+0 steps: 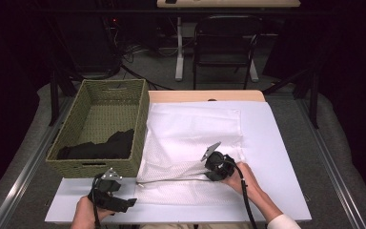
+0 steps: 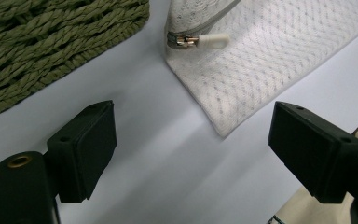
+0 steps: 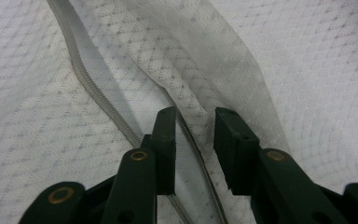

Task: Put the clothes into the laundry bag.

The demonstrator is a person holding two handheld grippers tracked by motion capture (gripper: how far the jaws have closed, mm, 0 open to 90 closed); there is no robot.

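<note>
A white mesh laundry bag (image 1: 190, 143) lies spread across the middle of the white bench (image 1: 286, 162) in the high view, its grey zipper (image 1: 171, 180) running along the open edge nearest the person. At the lower centre of that frame the right claw (image 1: 208, 172) rests on the bag beside the zipper, held by a hand (image 1: 243, 181) reaching in from the lower right. In the right gripper view its tips (image 3: 195, 135) stand a little apart with the zipper's edge and a fold of mesh running between them; the pads do not press on the fabric.

At the lower left of the high view the left claw (image 1: 132, 202) lies low over the bare bench, just short of the bag's near corner. The left gripper view shows it spread wide (image 2: 191, 140), holding nothing, with the bag's corner (image 2: 223, 126) ahead and the zipper pull (image 2: 200, 41) with its white tab at the upper centre of the frame.

A green woven basket (image 1: 140, 129) sits at the left of the bench, its side touching the bag's edge, with dark clothing (image 1: 100, 148) heaped at its near end. Beyond the bench, at the top of the high view, stands a black chair (image 1: 224, 47).
</note>
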